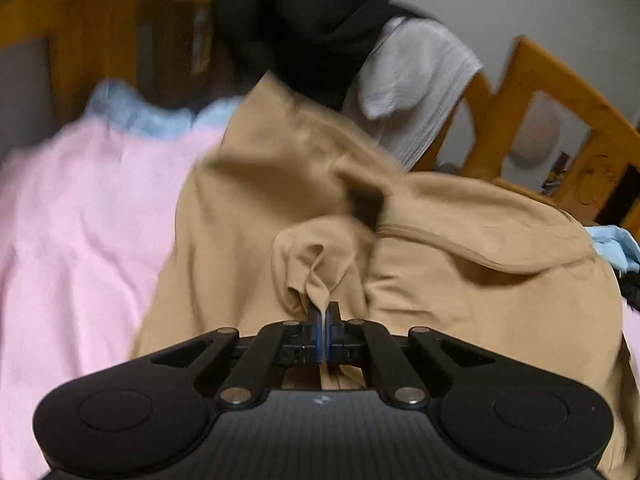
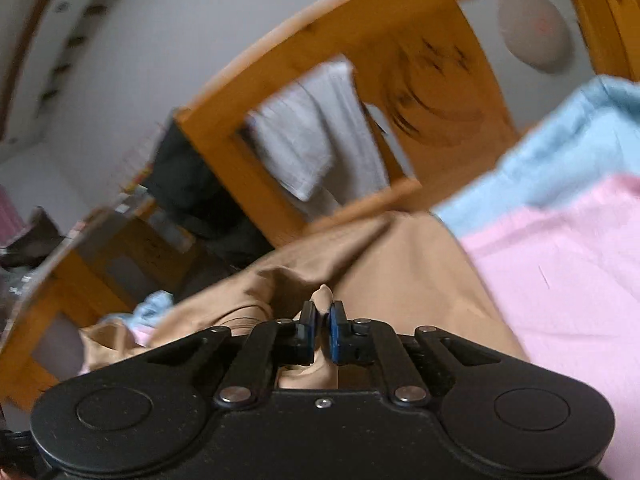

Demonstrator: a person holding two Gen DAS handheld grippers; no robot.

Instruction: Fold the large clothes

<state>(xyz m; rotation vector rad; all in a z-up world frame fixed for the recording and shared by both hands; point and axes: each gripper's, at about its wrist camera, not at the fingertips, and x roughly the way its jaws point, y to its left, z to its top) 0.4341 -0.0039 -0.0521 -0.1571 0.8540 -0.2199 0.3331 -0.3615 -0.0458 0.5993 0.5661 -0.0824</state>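
The large tan cotton garment (image 1: 460, 280) lies rumpled across the pink bedsheet (image 1: 80, 240), spreading ahead of and to both sides of the left gripper (image 1: 324, 312). A pinched ridge of its cloth rises from between that gripper's 2 blue-padded fingers (image 1: 318, 332), which are pressed together on the fold, so the jaws are closed and gripping the tan fabric. Just ahead of the jaws the cloth bunches into a knot of creases, and a seamed hem curves off to the right of them.

In the right wrist view the same tan garment (image 2: 380, 264) runs under and ahead of the right gripper (image 2: 322, 312). A small nub of tan cloth stands up between its 2 blue pads (image 2: 334, 336), which are nearly together and clamped on it.

To the right of the right jaws lies the pink bedsheet (image 2: 560, 280), with a pale blue cloth (image 2: 560, 148) beyond it. Ahead of both grippers stands an orange-brown wooden bed frame (image 2: 420, 92) with cut-out openings. A white ribbed towel (image 1: 420, 80) hangs on it, ahead and to the right of the left jaws, and a black garment (image 1: 312, 20) is heaped just to the towel's left. Both views are blurred.
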